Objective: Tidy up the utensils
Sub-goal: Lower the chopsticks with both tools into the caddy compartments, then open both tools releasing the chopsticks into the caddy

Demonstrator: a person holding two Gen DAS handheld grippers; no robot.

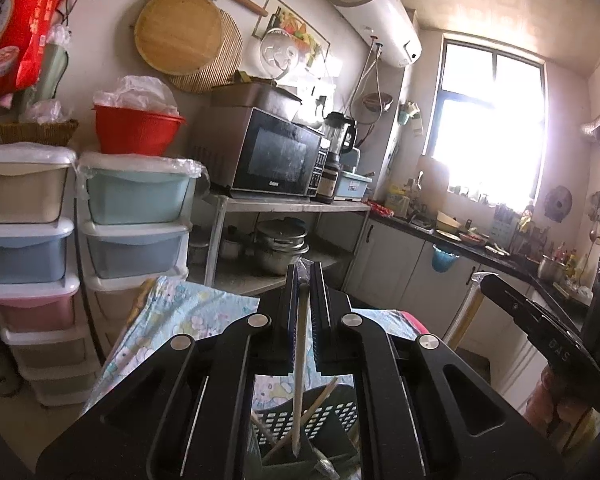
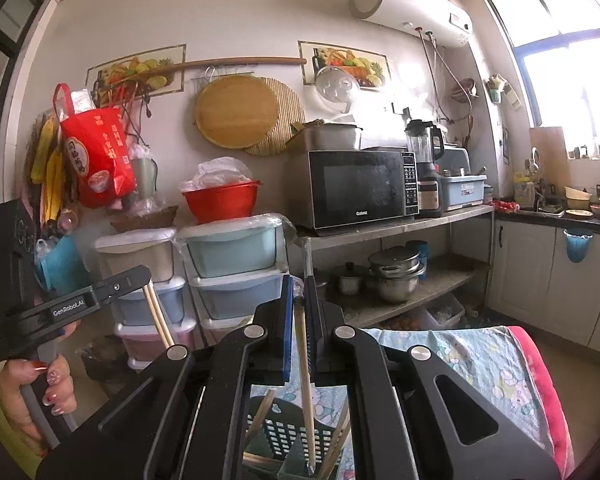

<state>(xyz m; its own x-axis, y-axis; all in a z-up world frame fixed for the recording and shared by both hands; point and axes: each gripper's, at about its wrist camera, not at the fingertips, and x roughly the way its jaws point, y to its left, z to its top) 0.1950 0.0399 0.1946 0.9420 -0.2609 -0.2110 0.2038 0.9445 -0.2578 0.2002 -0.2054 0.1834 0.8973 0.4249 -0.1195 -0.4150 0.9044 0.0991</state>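
My left gripper [image 1: 304,270] is shut on a pale wooden chopstick [image 1: 300,360]. The chopstick hangs down with its tip inside a dark slotted utensil basket [image 1: 320,416] that holds several other chopsticks. My right gripper [image 2: 299,284] is shut on another chopstick [image 2: 305,380], whose tip also reaches down into the basket [image 2: 276,428]. In the right wrist view the left gripper [image 2: 140,276] shows at the left with its chopstick [image 2: 158,316] hanging below it. The right gripper [image 1: 488,280] appears at the right edge of the left wrist view.
The basket stands on a table under a floral cloth [image 2: 480,360]. Stacked plastic drawers [image 1: 136,216] and a metal shelf with a microwave [image 2: 360,188] stand behind it. A kitchen counter [image 1: 460,240] runs under the window. A person's hand [image 2: 56,380] grips the left handle.
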